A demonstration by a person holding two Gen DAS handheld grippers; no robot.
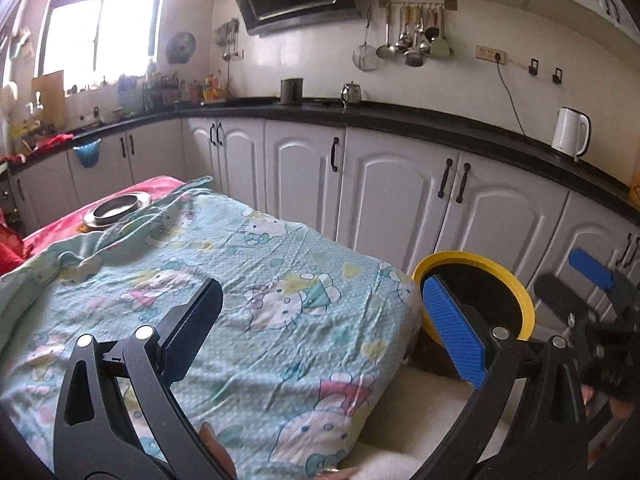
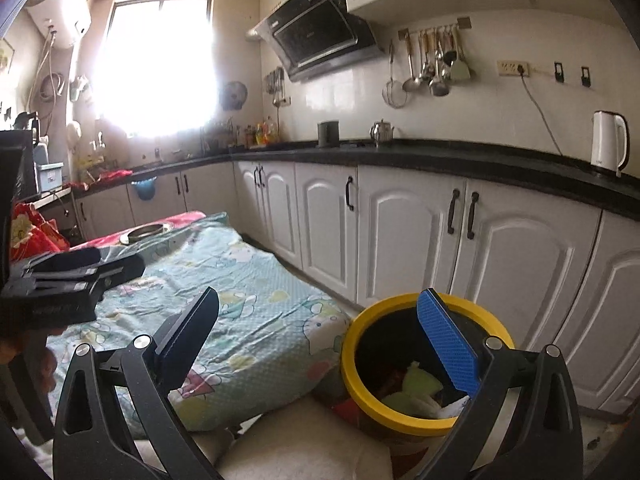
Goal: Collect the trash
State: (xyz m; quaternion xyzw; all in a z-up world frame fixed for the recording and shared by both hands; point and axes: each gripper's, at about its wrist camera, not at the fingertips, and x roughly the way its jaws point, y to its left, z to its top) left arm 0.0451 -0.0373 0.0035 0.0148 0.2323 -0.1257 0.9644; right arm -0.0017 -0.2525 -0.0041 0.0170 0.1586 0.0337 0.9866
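Observation:
A yellow-rimmed trash bin stands on the floor at the right end of the table; green and white scraps lie inside it. It also shows in the left wrist view. My right gripper is open and empty, above the gap between table and bin. My left gripper is open and empty over the table's cartoon-print cloth. The right gripper shows at the right edge of the left wrist view; the left gripper's body shows at the left of the right wrist view.
A metal plate sits at the table's far end on a red cloth. White cabinets with a black counter run behind. A white kettle stands on the counter. A pale cushioned seat lies below the grippers.

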